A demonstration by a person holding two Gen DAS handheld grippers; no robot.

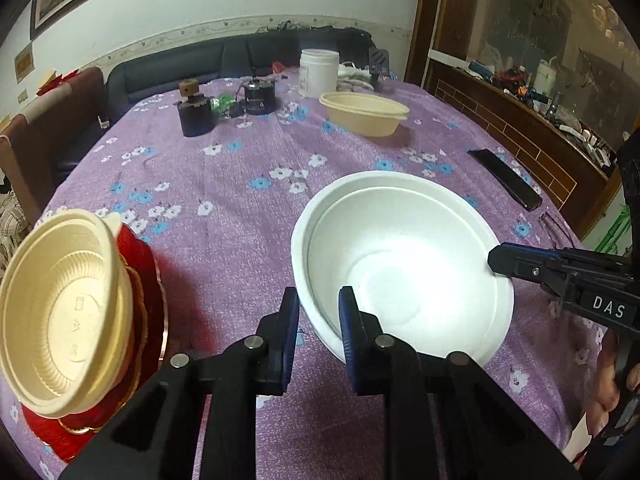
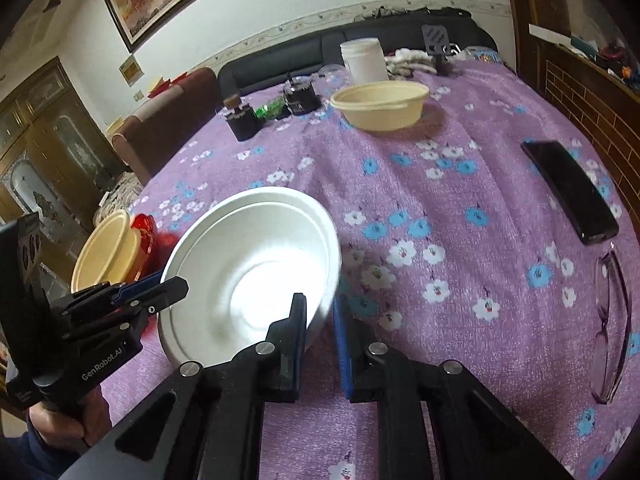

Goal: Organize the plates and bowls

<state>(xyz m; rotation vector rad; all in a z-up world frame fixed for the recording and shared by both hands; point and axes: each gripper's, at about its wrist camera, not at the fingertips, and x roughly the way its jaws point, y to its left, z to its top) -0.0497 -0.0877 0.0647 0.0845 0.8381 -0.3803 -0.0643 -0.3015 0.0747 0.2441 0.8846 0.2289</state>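
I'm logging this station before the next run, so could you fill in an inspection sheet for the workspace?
Surface: table under a purple floral cloth.
Job's things: white bowl, apparently two nested; cream bowl at the far side; cream bowl on red plates at the left edge.
Clutter: black phone, glasses, white jar, two dark cups, gloves.
Grippers: left tongs straddle the white bowl's near rim; right tongs straddle its opposite rim. Both stand narrow; contact unclear.
Cables: some wires by the far cups.
Surroundings: dark sofa, framed painting, wooden cabinets.
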